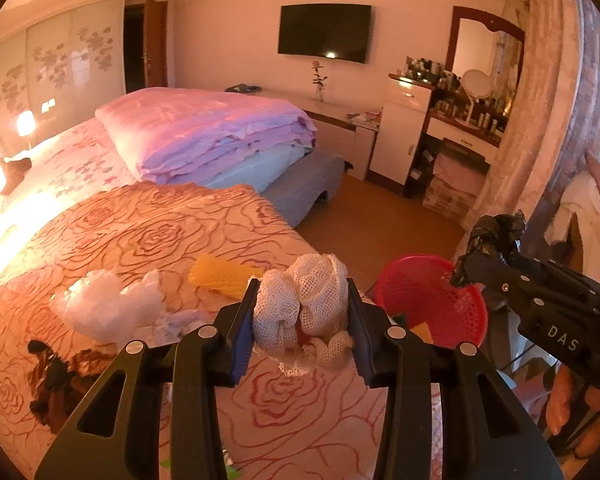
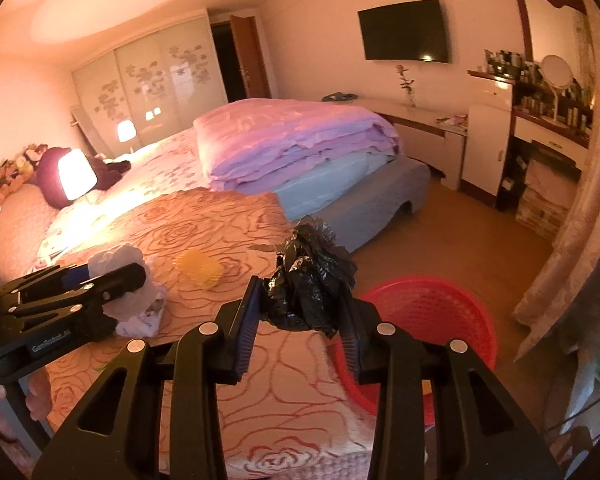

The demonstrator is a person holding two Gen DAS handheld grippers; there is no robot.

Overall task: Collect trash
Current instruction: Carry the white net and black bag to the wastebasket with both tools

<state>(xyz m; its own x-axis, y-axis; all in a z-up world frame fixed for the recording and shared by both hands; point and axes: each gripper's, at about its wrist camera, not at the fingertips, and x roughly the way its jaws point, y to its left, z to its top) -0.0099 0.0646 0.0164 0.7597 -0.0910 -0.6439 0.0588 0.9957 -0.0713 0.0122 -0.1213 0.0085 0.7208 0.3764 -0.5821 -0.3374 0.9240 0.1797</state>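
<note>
Fingers of the left gripper [image 1: 302,312] clamp white netting [image 1: 304,304]; right gripper [image 2: 300,300] pinches a black bag [image 2: 308,280] beside the red basket [image 2: 460,320].

So the basket [image 1: 432,308] sits on the floor just off the bed [image 1: 148,240] corner, to the right. The net wad [image 1: 304,304] is in the left claw [image 1: 302,312] over the bed edge; the bag wad [image 2: 308,280] is in the right claw [image 2: 300,304], left of the basket. Plastic wrap [image 1: 108,304] and a mesh piece [image 1: 220,276] lie on the bed behind, folded quilts [image 1: 208,132] further back.
</note>
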